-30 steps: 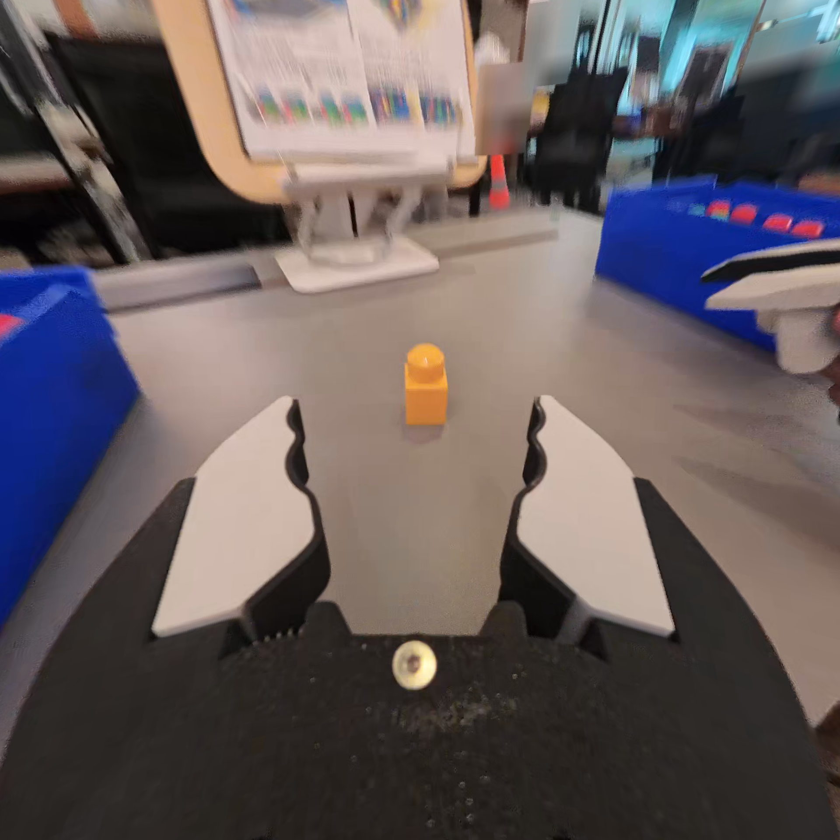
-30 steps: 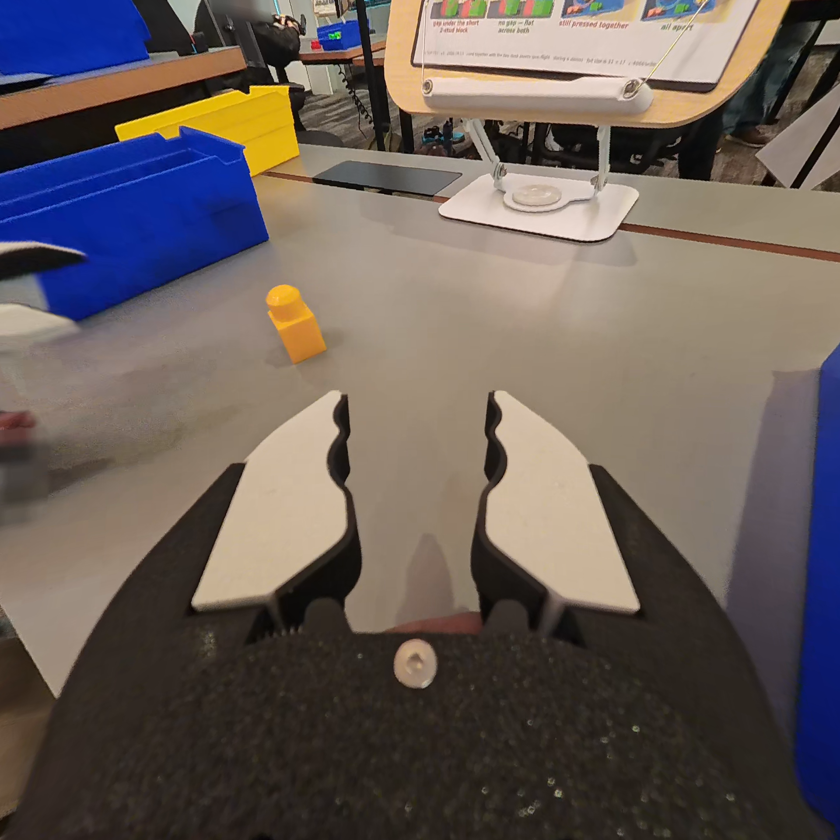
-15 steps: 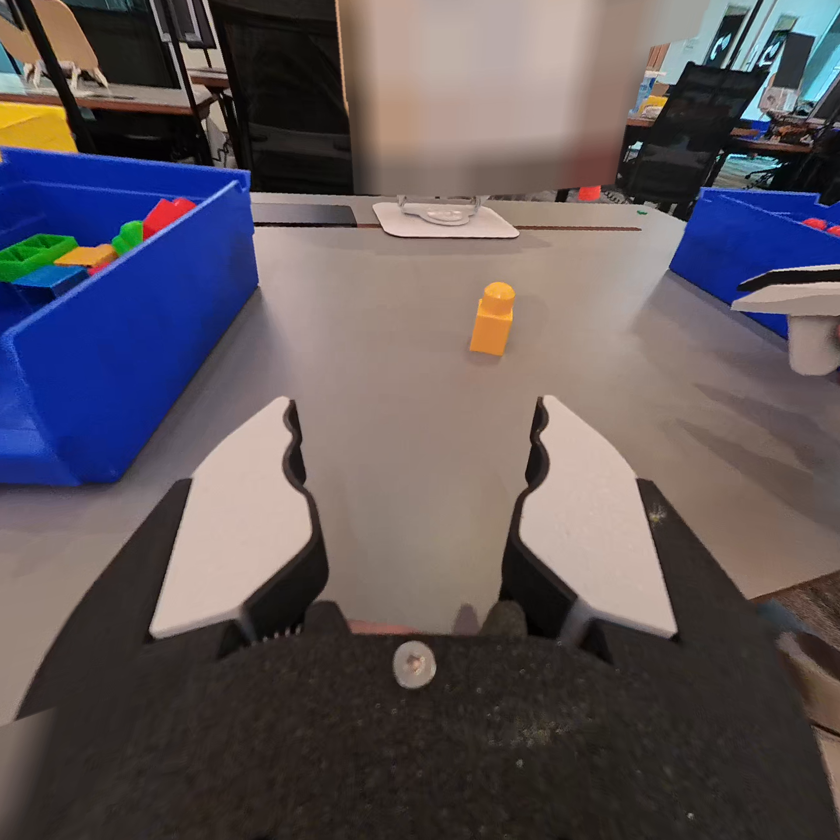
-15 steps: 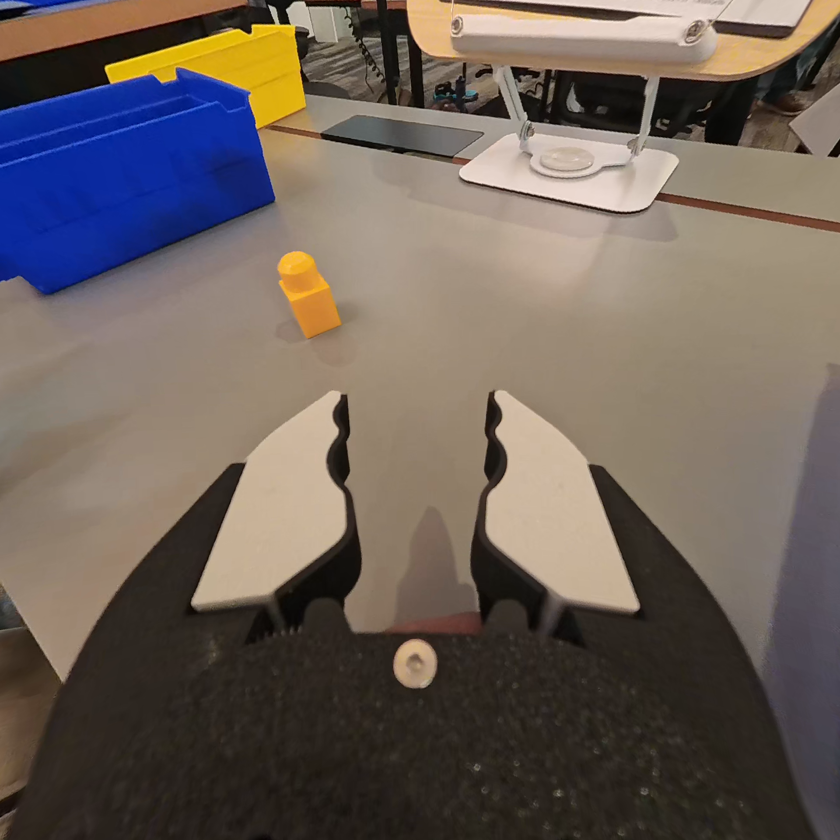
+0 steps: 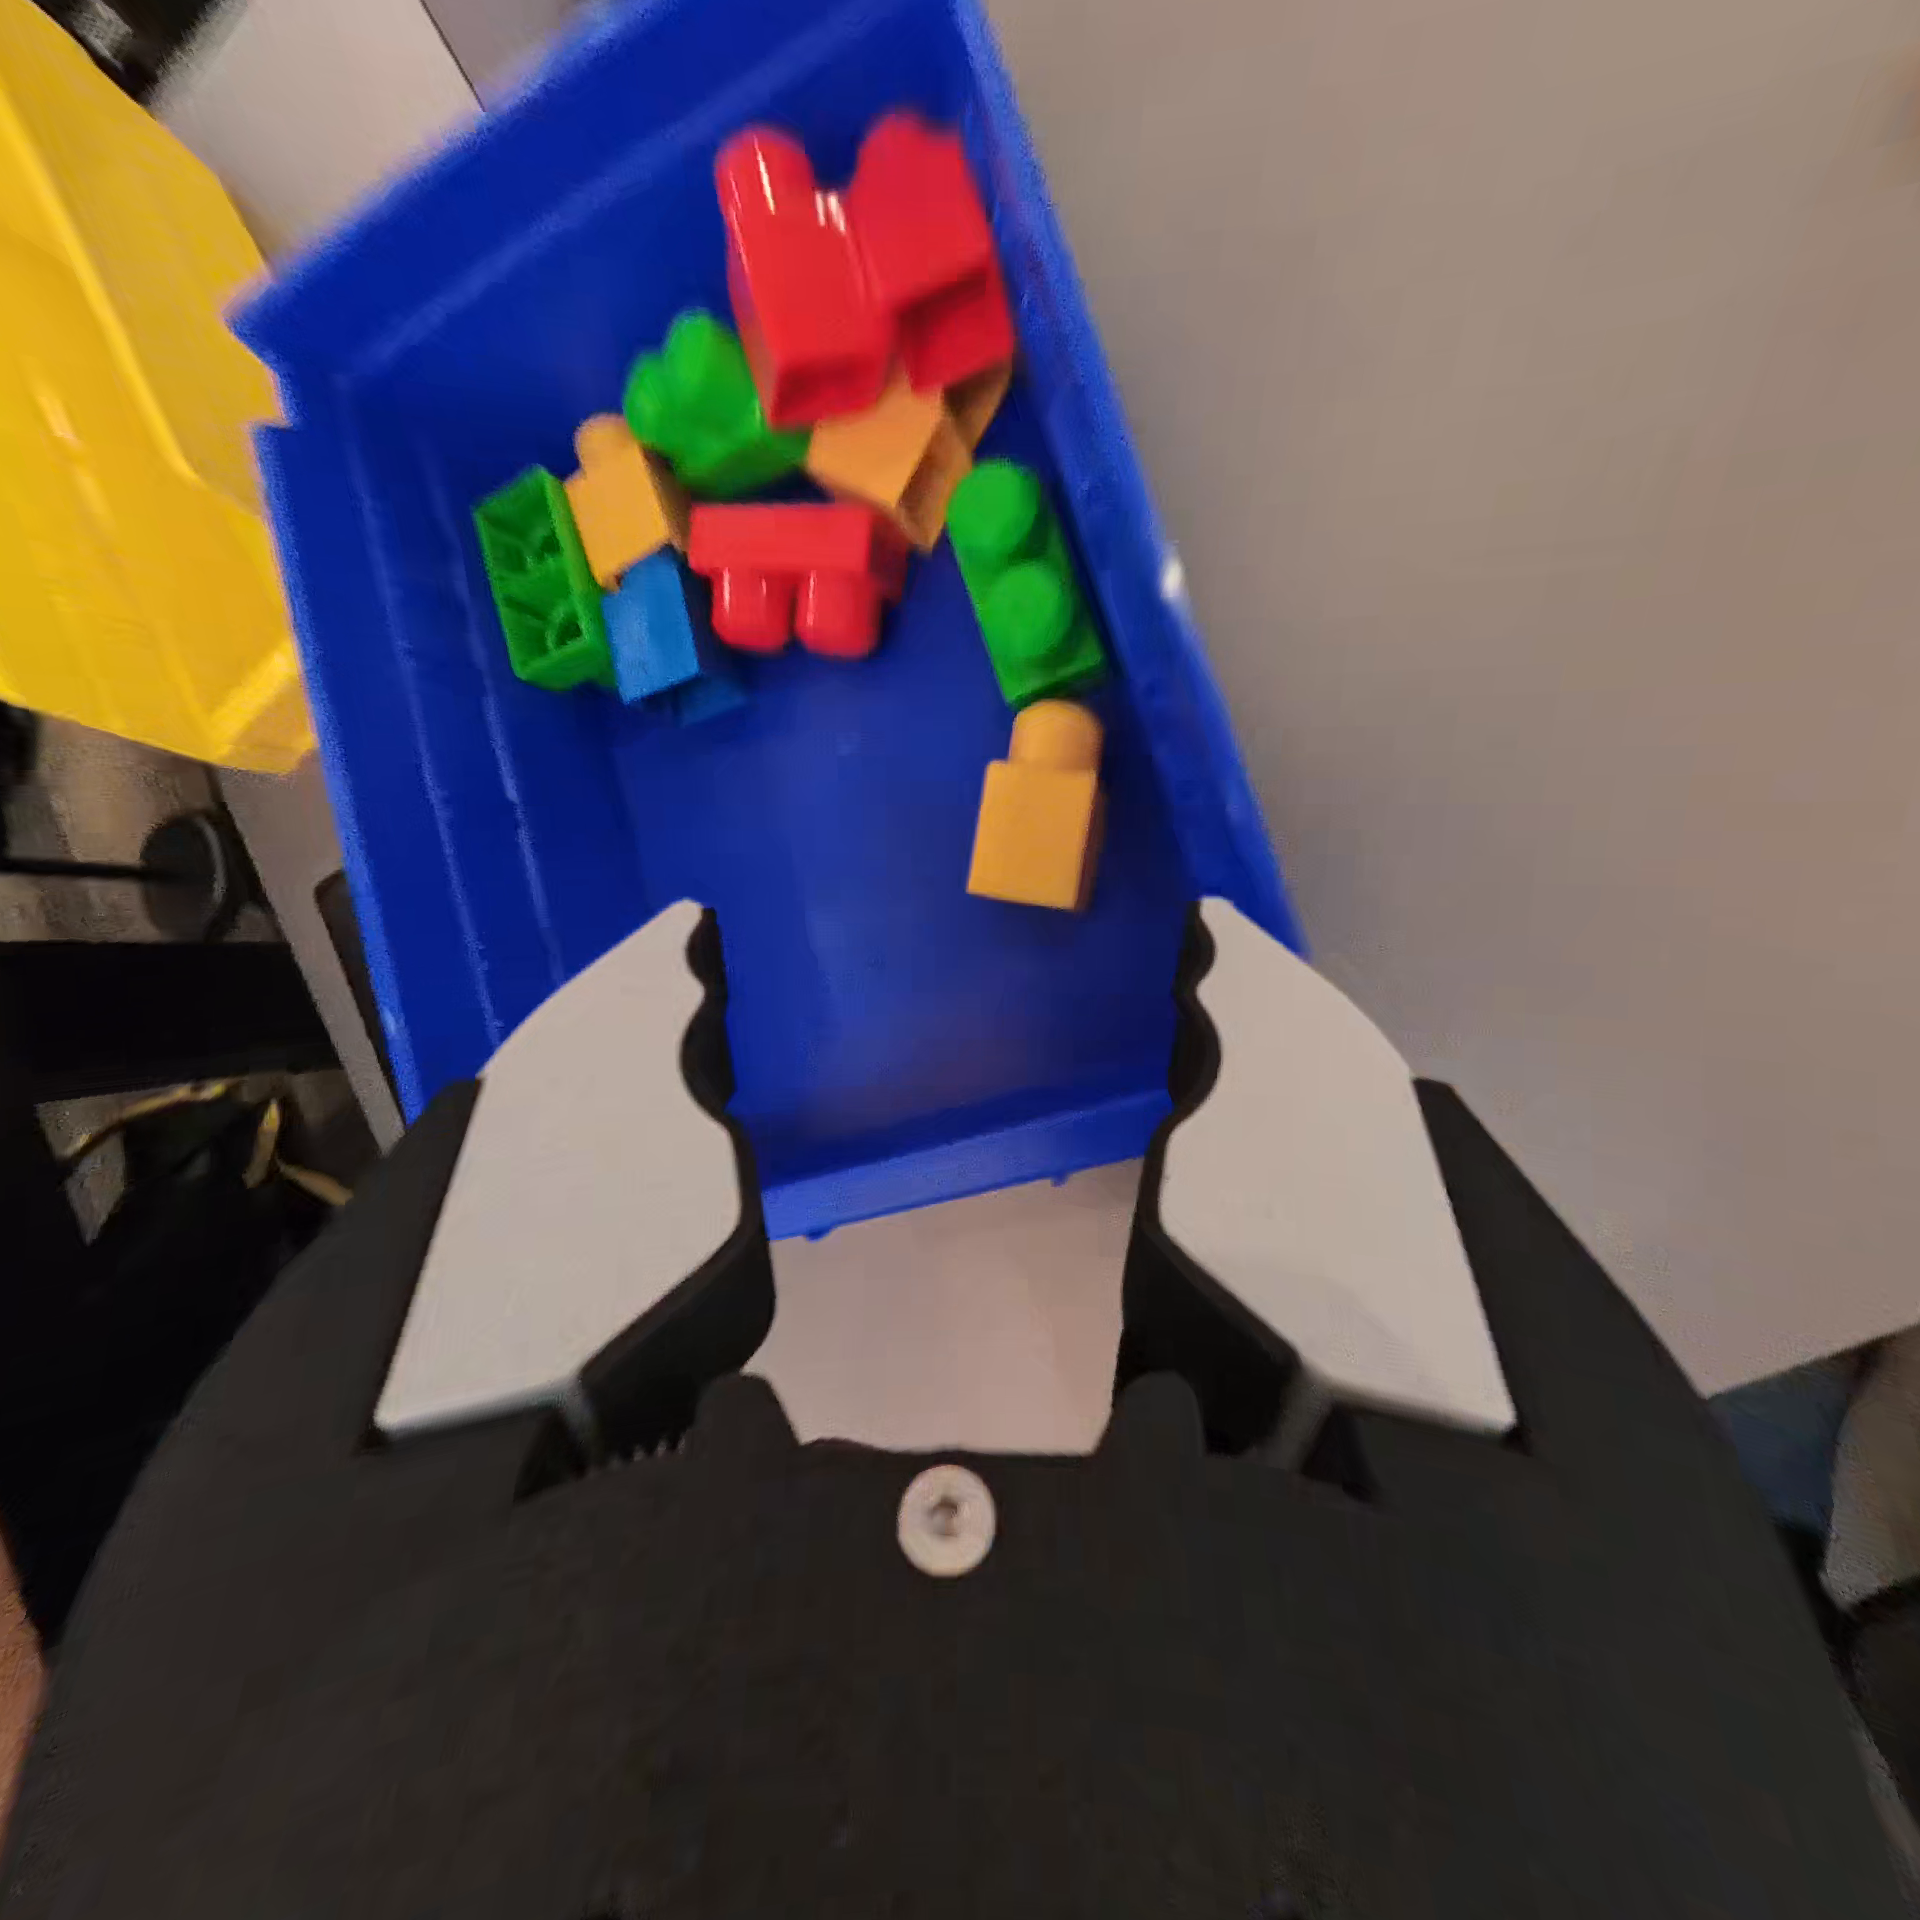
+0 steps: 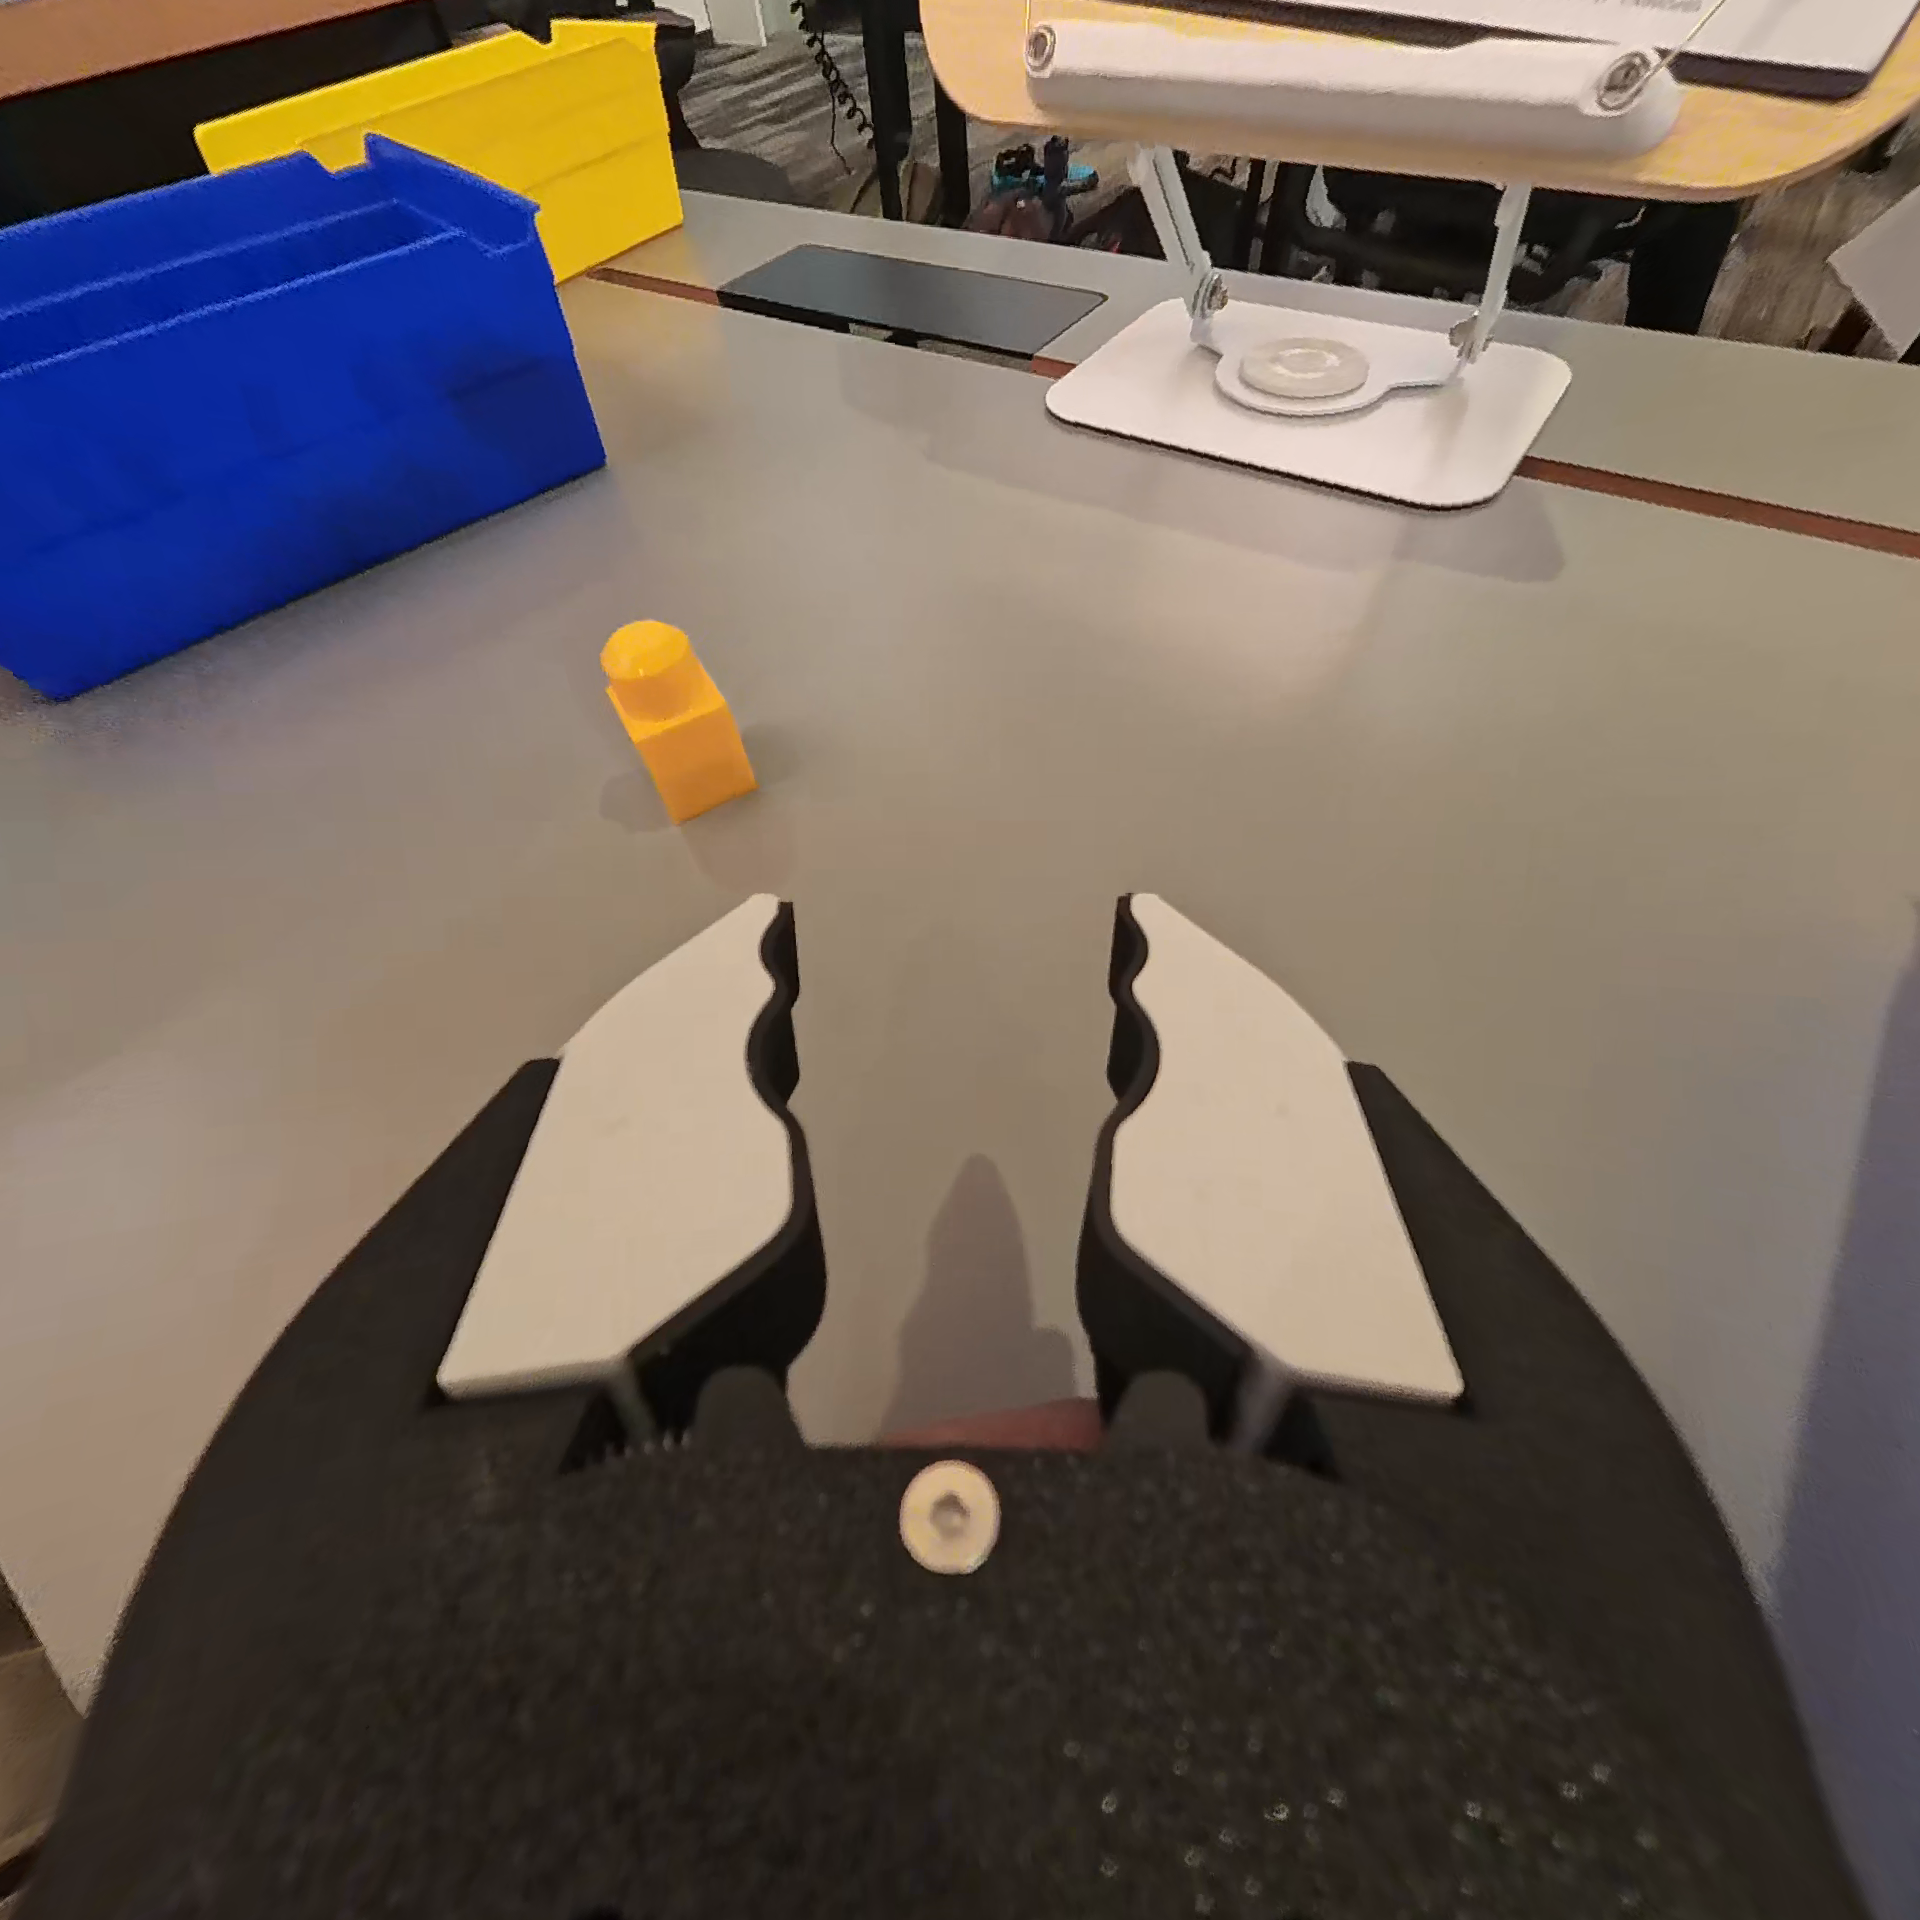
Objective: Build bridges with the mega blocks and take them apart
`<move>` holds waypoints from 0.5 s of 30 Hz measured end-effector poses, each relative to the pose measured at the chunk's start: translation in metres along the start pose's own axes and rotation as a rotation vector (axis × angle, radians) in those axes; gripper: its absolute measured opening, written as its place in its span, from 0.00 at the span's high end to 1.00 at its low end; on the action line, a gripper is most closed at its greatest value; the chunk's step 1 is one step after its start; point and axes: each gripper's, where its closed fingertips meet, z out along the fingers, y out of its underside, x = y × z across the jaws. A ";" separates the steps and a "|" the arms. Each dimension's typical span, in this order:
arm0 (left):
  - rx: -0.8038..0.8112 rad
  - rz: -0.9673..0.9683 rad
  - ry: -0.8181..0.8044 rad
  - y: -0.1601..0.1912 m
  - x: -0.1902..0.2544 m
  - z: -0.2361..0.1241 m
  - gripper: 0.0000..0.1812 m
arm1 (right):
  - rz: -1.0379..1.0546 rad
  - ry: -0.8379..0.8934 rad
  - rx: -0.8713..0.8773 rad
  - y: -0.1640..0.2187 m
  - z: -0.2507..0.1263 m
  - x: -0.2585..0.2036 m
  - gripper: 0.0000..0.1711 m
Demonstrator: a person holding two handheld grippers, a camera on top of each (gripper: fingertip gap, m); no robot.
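My left gripper (image 5: pixel 951 925) is open and empty, looking down over the near end of a blue bin (image 5: pixel 447 665). The bin holds several mega blocks: red ones (image 5: pixel 862 270), green ones (image 5: pixel 1023 592), a blue one (image 5: pixel 649 629) and a single-stud orange one (image 5: pixel 1039 810) closest to my fingers. My right gripper (image 6: pixel 951 909) is open and empty above the grey table (image 6: pixel 1247 727). One orange single-stud block (image 6: pixel 681 722) stands on the table, ahead and to the left of it.
The blue bin (image 6: pixel 260 416) also shows at the left in the right wrist view, with a yellow bin (image 6: pixel 499 135) behind it. A white stand (image 6: pixel 1320 416) carrying a board stands at the back. A yellow bin (image 5: pixel 114 468) lies left of the blue one. My right fingertips sit around 45 cm from my left ones.
My left gripper has swung left and tipped down, from facing the orange block on the table to looking into the blue bin. My right gripper has moved slightly forward; both stay open.
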 end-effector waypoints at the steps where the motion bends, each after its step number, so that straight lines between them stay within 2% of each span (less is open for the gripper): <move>1: -0.062 0.008 0.027 0.004 -0.005 0.014 0.54 | -0.003 0.000 -0.002 -0.001 0.002 0.000 0.66; 4: -0.195 0.022 0.156 0.012 -0.002 0.052 0.56 | -0.015 0.004 -0.010 -0.003 0.008 0.002 0.66; 8: -0.360 0.077 0.251 0.025 0.008 0.087 0.58 | -0.009 0.006 -0.024 -0.002 0.012 0.008 0.66; 11: -0.427 0.098 0.292 0.032 0.015 0.098 0.59 | -0.010 0.018 -0.030 -0.001 0.009 0.013 0.66; 15: -0.469 0.112 0.301 0.035 0.018 0.103 0.68 | 0.007 0.027 -0.033 0.003 0.006 0.022 0.66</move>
